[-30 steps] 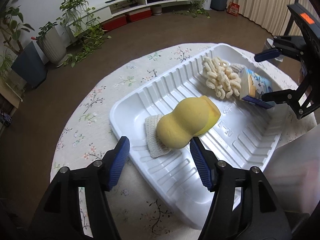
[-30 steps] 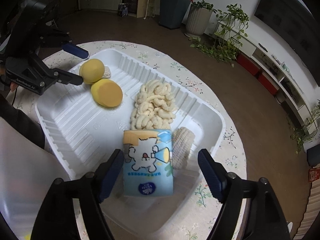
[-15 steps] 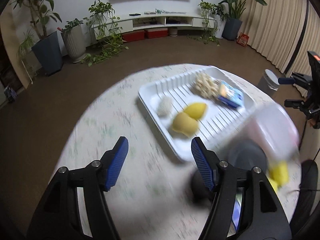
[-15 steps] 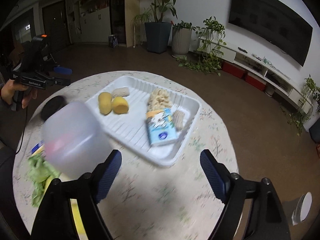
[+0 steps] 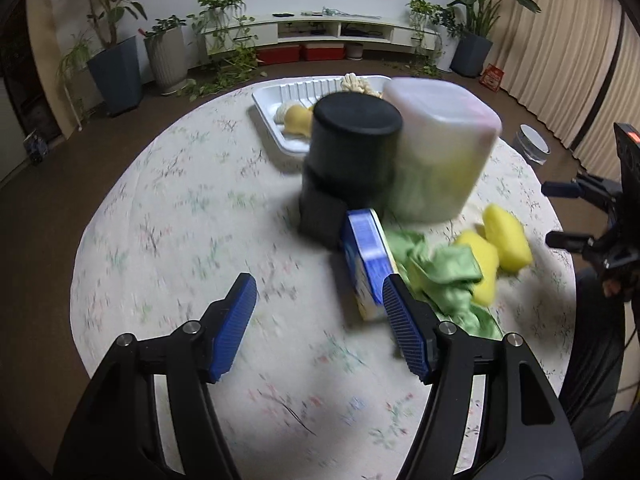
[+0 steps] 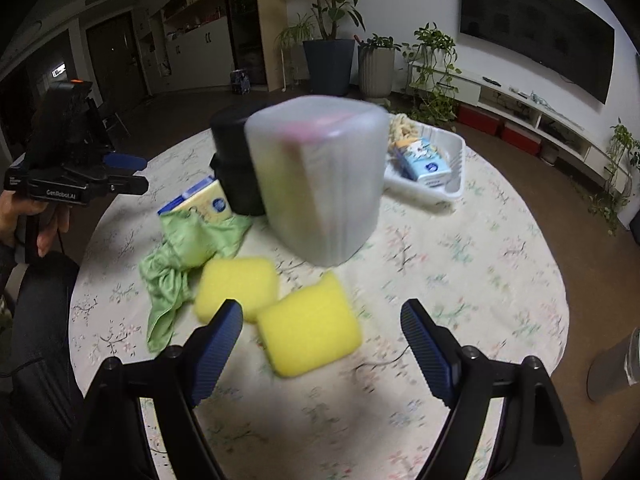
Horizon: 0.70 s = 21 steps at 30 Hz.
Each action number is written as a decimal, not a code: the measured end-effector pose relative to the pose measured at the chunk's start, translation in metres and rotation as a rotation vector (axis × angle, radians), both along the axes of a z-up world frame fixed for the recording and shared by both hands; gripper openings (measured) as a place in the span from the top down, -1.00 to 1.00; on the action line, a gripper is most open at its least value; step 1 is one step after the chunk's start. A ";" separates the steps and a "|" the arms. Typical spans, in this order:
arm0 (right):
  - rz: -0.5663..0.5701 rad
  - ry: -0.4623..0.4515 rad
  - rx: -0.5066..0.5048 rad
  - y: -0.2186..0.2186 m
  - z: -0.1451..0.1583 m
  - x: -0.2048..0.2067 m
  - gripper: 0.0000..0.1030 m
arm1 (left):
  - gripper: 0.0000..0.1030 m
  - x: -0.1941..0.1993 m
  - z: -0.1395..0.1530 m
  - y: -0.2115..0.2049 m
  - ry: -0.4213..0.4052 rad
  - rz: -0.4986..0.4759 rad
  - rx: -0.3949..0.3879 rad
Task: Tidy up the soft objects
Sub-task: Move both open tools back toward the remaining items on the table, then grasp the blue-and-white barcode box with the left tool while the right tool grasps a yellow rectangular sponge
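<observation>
My left gripper (image 5: 320, 320) is open and empty above the floral tablecloth, just left of a tissue pack (image 5: 368, 264) standing on edge. My right gripper (image 6: 320, 336) is open and empty, with a yellow sponge (image 6: 310, 330) between its fingers and a second yellow sponge (image 6: 236, 288) to the left. A green cloth (image 6: 188, 256) lies beside the tissue pack (image 6: 200, 204). The white tray (image 6: 448, 184) at the far side holds a tissue pack (image 6: 424, 160), a cream noodle mitt (image 6: 402, 128) and, in the left wrist view, yellow sponges (image 5: 298, 118).
A translucent plastic container (image 6: 320, 184) and a black cylinder (image 6: 236, 160) stand mid-table between the loose items and the tray. The round table's edge (image 6: 560, 280) falls off to brown floor. A grey bin (image 5: 530, 144) stands on the floor.
Both grippers have pulled back from the tray toward the near side of the table. The container, black cylinder, loose sponges, cloth and second tissue pack have come into view.
</observation>
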State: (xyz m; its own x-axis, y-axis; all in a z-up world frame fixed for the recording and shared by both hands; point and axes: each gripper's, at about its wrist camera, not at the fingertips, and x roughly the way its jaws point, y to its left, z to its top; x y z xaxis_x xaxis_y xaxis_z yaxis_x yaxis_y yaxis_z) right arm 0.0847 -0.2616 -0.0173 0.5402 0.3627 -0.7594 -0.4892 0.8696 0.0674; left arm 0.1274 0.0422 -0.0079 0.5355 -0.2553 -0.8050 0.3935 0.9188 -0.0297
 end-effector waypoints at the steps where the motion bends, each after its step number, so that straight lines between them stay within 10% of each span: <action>1: -0.010 0.001 0.002 0.002 -0.002 -0.004 -0.62 | -0.25 -0.004 -0.002 -0.001 -0.001 0.007 -0.002; 21: -0.114 0.092 -0.053 0.020 -0.045 -0.001 -0.62 | -0.25 -0.012 -0.039 -0.040 0.000 0.028 0.054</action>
